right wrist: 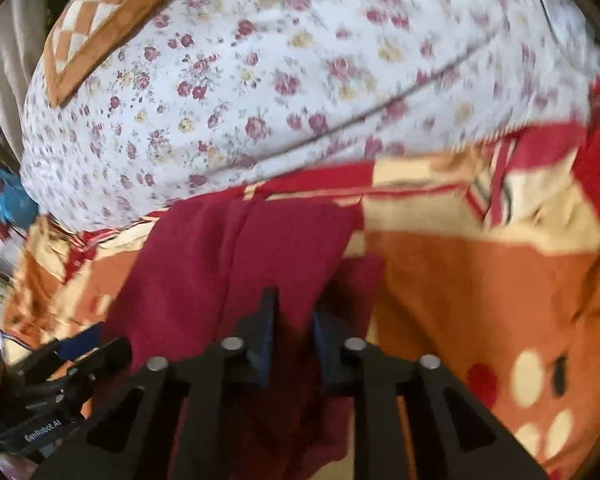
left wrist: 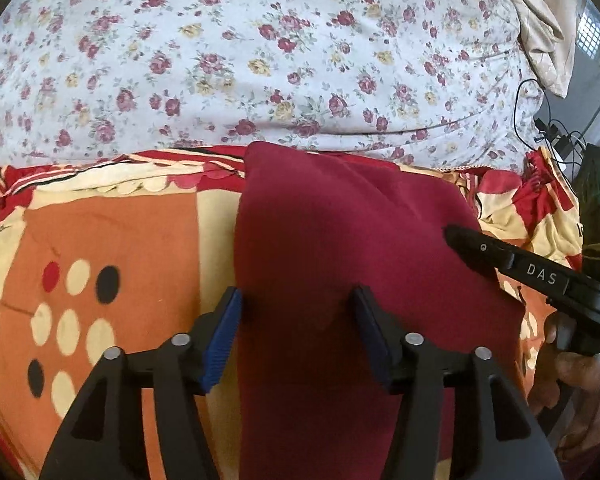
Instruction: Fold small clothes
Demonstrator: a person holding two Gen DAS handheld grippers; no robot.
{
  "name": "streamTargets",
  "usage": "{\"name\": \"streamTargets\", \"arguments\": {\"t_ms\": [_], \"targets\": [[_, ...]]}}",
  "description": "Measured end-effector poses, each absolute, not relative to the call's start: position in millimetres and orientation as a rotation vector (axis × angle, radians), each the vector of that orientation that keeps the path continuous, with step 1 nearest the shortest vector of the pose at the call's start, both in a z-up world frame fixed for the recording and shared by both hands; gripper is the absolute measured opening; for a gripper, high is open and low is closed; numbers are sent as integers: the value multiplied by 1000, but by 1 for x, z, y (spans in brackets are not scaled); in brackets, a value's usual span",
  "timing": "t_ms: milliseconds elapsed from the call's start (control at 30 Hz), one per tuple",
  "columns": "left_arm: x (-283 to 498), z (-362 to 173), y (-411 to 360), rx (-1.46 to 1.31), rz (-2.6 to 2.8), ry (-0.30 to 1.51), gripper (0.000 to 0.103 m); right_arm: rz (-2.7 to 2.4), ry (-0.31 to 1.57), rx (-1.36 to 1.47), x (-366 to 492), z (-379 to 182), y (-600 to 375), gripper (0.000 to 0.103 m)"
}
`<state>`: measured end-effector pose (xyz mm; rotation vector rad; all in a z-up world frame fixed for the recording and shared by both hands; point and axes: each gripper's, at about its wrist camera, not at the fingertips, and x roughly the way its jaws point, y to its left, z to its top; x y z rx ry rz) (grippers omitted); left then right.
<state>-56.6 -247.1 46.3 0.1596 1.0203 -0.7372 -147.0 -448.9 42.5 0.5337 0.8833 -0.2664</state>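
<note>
The garment [left wrist: 340,248] is a dark red cloth lying on an orange, cream and red patterned blanket [left wrist: 112,240]. Behind the blanket lies a white sheet [left wrist: 260,60] printed with small red and yellow flowers.

Left wrist view: the left gripper [left wrist: 296,312] sits low over the near part of the garment. Its fingers are spread wide, the blue pads [left wrist: 224,340] on either side of the cloth's near strip; the left pad stands at the garment's left edge, the other over the cloth. Nothing is pinched between them. The garment runs away from the camera as a long folded shape, its far end reaching the blanket's boundary with the sheet. The right gripper [left wrist: 452,234] enters from the right, its black finger marked "DAS" lying on the garment's right side. A hand [left wrist: 576,376] shows at the right edge behind it. Cables [left wrist: 540,120] and a beige cloth [left wrist: 540,20] lie at the far right.

Right wrist view (motion-blurred): the right gripper [right wrist: 294,320] has its fingers close together with red cloth between them; it appears to be pinching a fold of the garment [right wrist: 228,272], though blur keeps the contact from being certain. The garment's main body spreads up and left of the fingertips. The left gripper [right wrist: 80,356] shows at the lower left, at the garment's edge. A checked orange-and-white cushion [right wrist: 104,16] rests on the sheet [right wrist: 300,80] at upper left. The blanket [right wrist: 480,288] fills the right side.
</note>
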Motion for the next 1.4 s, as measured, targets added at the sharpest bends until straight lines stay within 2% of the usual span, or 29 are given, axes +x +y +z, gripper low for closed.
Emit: {"name": "streamTargets", "arguments": {"t_ms": [167, 300, 333, 367, 433, 467, 567, 600, 633, 667, 933, 1000, 1033, 1067, 1133, 1300, 1400], "targets": [[-55, 41, -255, 183, -773, 1003, 45, -309, 917, 550, -145, 14, -460, 14], [-54, 42, -252, 169, -780, 1010, 41, -293, 884, 604, -154, 23, -461, 15], [-53, 42, -249, 155, -781, 1016, 41, -284, 869, 645, -160, 27, -462, 24], [-52, 43, -245, 134, -781, 1021, 41, -272, 859, 693, -166, 30, -462, 41], [-50, 43, -237, 77, -781, 1040, 44, -239, 841, 774, -177, 33, -461, 63], [-50, 43, -231, 44, -780, 1053, 46, -216, 831, 804, -184, 34, -458, 64], [-50, 40, -217, -22, -775, 1093, 56, -194, 858, 717, -193, 38, -438, 61], [-51, 37, -213, -49, -777, 1104, 60, -208, 880, 634, -194, 38, -428, 54], [-53, 34, -212, -59, -785, 1112, 62, -211, 891, 577, -195, 38, -422, 31], [-55, 31, -212, -60, -791, 1114, 62, -204, 890, 555, -197, 36, -418, 24], [-57, 40, -210, -32, -822, 1118, 63, -188, 847, 608, -216, 40, -425, 22], [-55, 40, -210, -29, -829, 1113, 63, -202, 803, 638, -221, 45, -431, 47], [-52, 40, -210, -35, -837, 1120, 63, -234, 790, 648, -223, 46, -435, 73], [-49, 38, -210, -45, -846, 1132, 63, -241, 777, 659, -222, 45, -439, 83], [-43, 34, -212, -69, -866, 1157, 63, -216, 759, 688, -219, 40, -446, 84], [-31, 9, -221, -135, -920, 1265, 75, -135, 808, 786, -194, 7, -457, 87], [-29, 1, -223, -169, -947, 1309, 74, -82, 808, 833, -181, -8, -456, 84]]}}
